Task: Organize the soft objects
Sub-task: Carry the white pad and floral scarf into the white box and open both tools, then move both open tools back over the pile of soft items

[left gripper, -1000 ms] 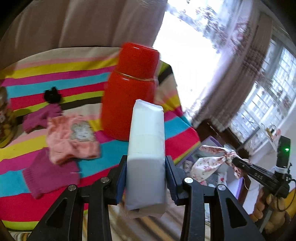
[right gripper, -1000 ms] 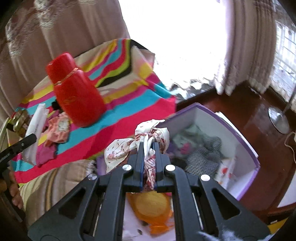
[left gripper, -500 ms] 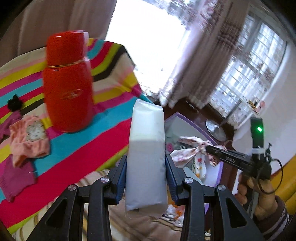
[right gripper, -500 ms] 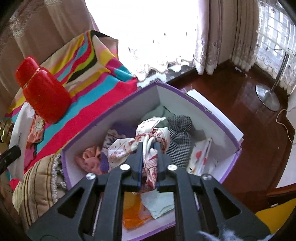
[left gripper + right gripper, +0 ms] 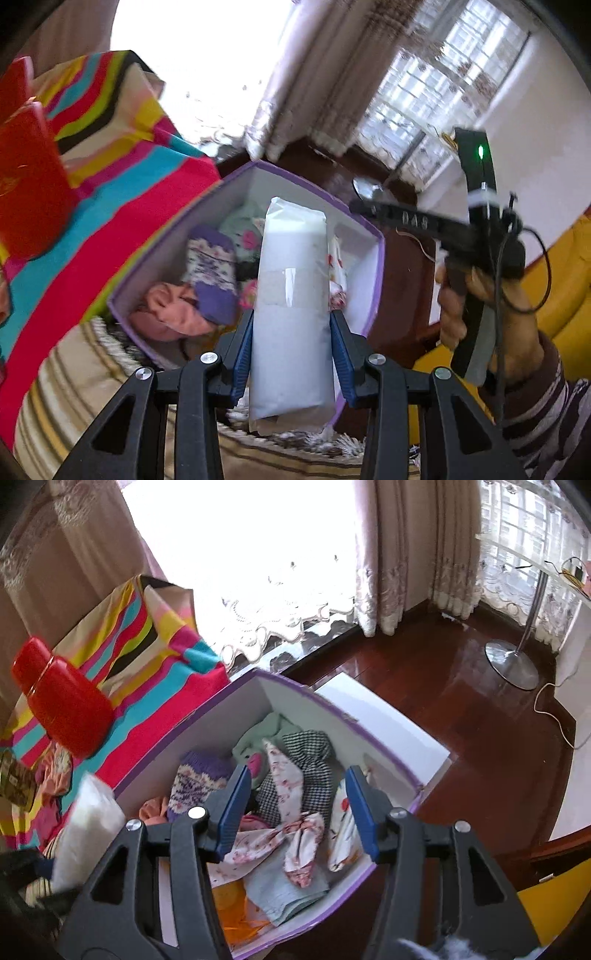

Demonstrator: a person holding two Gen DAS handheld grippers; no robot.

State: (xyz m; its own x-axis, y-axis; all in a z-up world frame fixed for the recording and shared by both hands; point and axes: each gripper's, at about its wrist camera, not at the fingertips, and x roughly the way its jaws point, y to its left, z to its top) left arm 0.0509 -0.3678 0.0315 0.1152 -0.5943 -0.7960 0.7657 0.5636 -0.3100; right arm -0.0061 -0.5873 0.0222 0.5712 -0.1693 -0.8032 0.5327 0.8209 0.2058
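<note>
My left gripper (image 5: 291,354) is shut on a white soft pack (image 5: 291,295) and holds it upright over the near edge of the purple-rimmed white box (image 5: 373,236). My right gripper (image 5: 295,808) is open and empty above the same box (image 5: 388,753). The floral scarf (image 5: 295,838) lies loose inside, on top of other soft items: a purple patterned sock (image 5: 195,779), a checked cloth (image 5: 314,768) and a pale blue cloth (image 5: 284,886). The white pack also shows at the left of the right wrist view (image 5: 88,830).
A red flask (image 5: 62,705) stands on the striped cloth (image 5: 155,686) left of the box, with pink clothes (image 5: 51,775) beside it. A striped beige cushion (image 5: 74,387) lies near the box. Dark wooden floor (image 5: 461,686) and a lamp base (image 5: 511,664) lie to the right.
My right gripper has opened and let the floral scarf drop into the box. My left gripper has swung right with the white pack, from over the striped cloth to over the box.
</note>
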